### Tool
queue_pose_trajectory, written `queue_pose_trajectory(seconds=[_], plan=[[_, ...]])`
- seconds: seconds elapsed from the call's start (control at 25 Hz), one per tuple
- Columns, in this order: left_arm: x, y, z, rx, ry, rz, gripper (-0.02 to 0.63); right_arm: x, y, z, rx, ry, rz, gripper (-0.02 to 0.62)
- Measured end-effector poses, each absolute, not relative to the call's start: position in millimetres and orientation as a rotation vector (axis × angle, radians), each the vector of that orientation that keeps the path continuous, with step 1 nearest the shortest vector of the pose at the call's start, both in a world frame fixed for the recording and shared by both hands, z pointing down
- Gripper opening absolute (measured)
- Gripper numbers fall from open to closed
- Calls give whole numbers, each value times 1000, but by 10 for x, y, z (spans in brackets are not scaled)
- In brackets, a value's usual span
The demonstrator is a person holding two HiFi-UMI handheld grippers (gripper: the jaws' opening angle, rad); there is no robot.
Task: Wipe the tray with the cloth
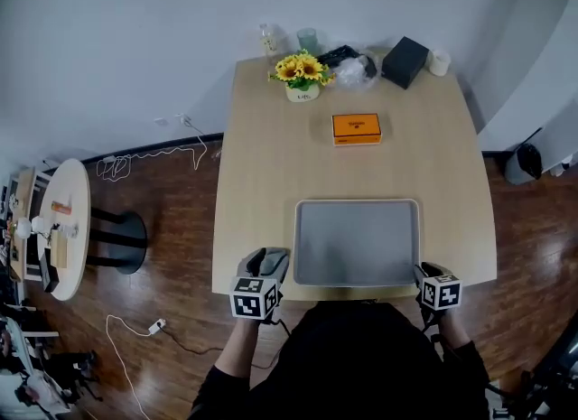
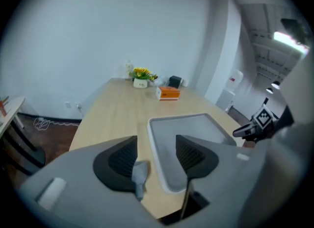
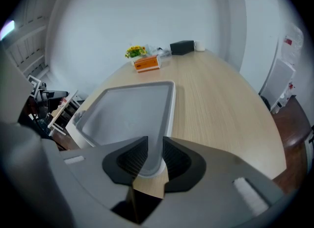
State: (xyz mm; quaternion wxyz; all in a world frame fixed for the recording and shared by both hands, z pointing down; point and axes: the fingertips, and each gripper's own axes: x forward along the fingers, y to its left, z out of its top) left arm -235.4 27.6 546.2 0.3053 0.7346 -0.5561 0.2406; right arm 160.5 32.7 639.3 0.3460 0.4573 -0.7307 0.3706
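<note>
Near-right rim of tray [image 3: 127,109] pinched by right gripper [image 3: 151,161] fingers, left gripper [image 2: 157,158] fingers spread, cloth [image 2: 140,174] by one finger only in left gripper view

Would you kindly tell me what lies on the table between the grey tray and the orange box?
Nothing: the head view shows bare wooden table between the tray and the orange box, and both gripper views agree.
</note>
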Motion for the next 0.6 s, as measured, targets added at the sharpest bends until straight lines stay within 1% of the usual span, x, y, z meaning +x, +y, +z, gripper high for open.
queue_pose_trajectory(seconds=[0.2, 0.24, 0.32, 0.36, 0.48, 0.52, 0.6], plan=[[-1611, -37, 4605, 2293, -1433, 520, 140, 1254, -186, 5387, 1282, -2193, 854, 94], [-1489, -70, 4435, 2343, -1436, 477, 108, 1148, -291, 5124, 1298, -2274, 819, 93], [-1285, -99, 4133, 2416, -1454, 369, 1, 953, -450, 4575, 1334, -2445, 721, 81], [-1190, -90, 4008, 2442, -1457, 311, -18, 873, -493, 4300, 1358, -2528, 661, 75], [-950, -39, 3694, 2532, -1475, 171, -18, 707, -481, 3578, 1453, -2730, 455, 32], [-900, -31, 3608, 2557, -1492, 126, -18, 665, -440, 3415, 1473, -2776, 381, 8], [-857, -34, 3484, 2571, -1518, 44, -18, 568, -339, 3222, 1464, -2826, 236, 0]])
